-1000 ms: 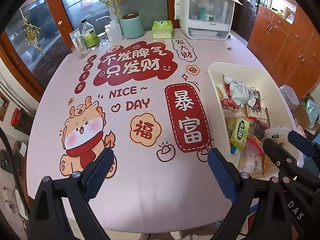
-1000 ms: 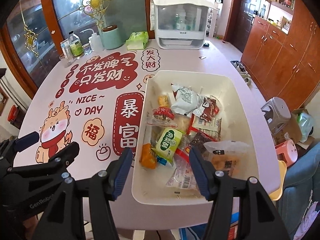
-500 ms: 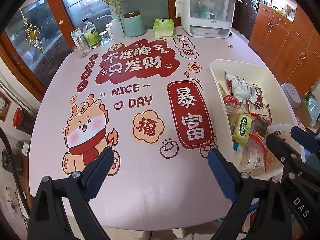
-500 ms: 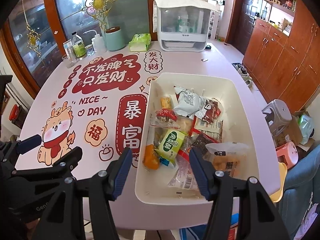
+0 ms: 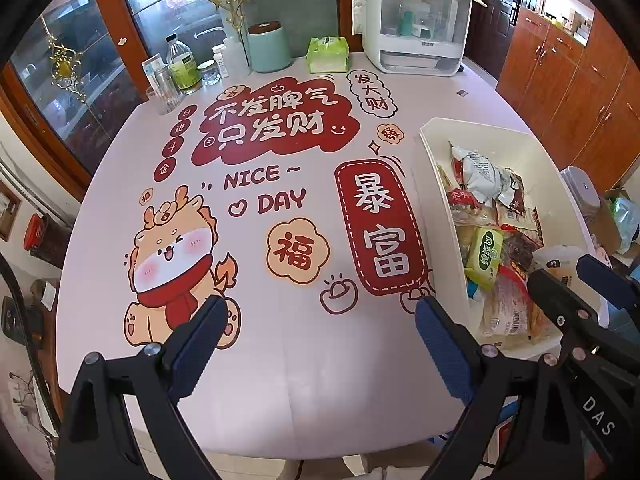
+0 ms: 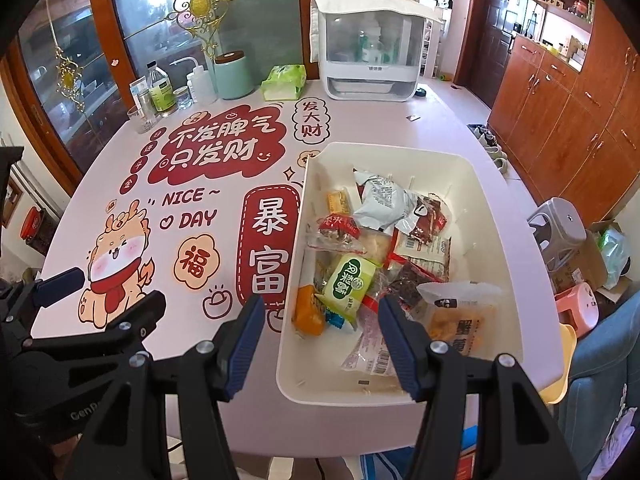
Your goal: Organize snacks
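Snacks (image 6: 360, 264) lay heaped in the bin (image 6: 496, 216) — none on the table (image 5: 304, 352).
Your left gripper (image 5: 320, 344) and right gripper (image 6: 320, 344) gaped empty; sorting ahead or finished, undecidable.

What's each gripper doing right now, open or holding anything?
Left gripper: open, holding nothing, over the table.
Right gripper: open, holding nothing, over the bin.
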Demonstrator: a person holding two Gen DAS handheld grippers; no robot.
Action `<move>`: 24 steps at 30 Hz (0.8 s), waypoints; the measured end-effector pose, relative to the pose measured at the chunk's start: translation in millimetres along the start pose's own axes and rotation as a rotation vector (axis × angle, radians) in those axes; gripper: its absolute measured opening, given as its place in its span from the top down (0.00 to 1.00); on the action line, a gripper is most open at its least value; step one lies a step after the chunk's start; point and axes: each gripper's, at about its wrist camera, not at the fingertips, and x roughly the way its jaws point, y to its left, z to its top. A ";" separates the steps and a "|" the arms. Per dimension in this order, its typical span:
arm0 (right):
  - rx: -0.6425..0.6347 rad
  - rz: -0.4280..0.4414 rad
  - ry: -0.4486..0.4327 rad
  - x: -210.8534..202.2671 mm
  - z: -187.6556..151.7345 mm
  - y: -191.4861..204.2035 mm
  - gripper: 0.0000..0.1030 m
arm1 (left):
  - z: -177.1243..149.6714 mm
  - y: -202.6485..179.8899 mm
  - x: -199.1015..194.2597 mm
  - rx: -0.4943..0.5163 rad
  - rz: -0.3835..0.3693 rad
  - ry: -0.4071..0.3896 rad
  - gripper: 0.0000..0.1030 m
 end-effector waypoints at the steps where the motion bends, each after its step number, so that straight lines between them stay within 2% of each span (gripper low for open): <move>1: 0.001 0.001 0.001 0.1 -0.4 0.8 0.42 | 0.0 -0.1 0.2 0.000 0.000 0.000 0.08; 24: 0.005 0.005 0.005 1.1 -3.1 -0.5 0.42 | -0.2 -5.4 0.9 0.003 -0.010 0.009 0.09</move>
